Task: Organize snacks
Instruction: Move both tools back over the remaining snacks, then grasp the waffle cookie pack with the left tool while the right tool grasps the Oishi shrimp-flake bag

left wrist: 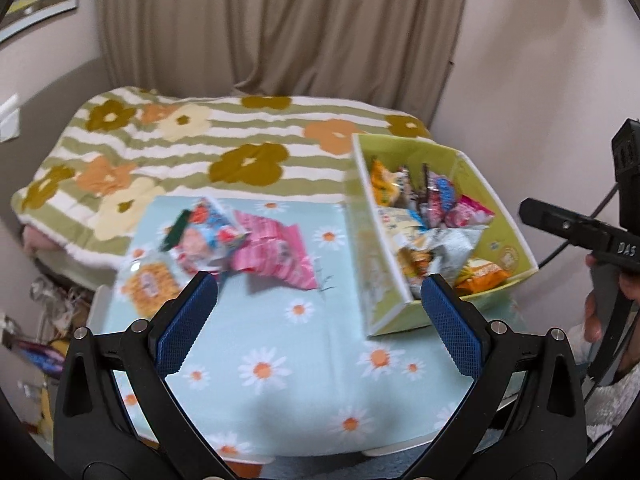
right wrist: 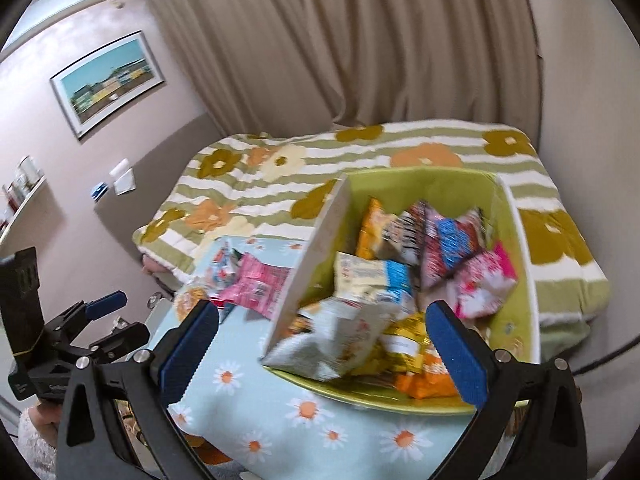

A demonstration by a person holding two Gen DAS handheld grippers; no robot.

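A green open box [left wrist: 496,216] [right wrist: 516,264] stands at the right of the daisy-print table and holds several snack packets. Three packets lie loose on the table's left: a pink one [left wrist: 276,252] [right wrist: 256,284], a blue-and-white one [left wrist: 208,232] and a yellow one [left wrist: 148,284]. My left gripper [left wrist: 318,304] is open and empty above the table, between the loose packets and the box. My right gripper [right wrist: 320,340] is open and empty just above the box's near edge, over a white packet [right wrist: 332,336]. The right gripper also shows in the left wrist view [left wrist: 580,228].
The table wears a light blue daisy cloth [left wrist: 280,360] [right wrist: 280,408]. Behind it lies a bed with a green-striped flower blanket [left wrist: 200,148] [right wrist: 440,144]. A beige curtain [left wrist: 280,20] hangs at the back. Clutter sits on the floor at left [left wrist: 44,320].
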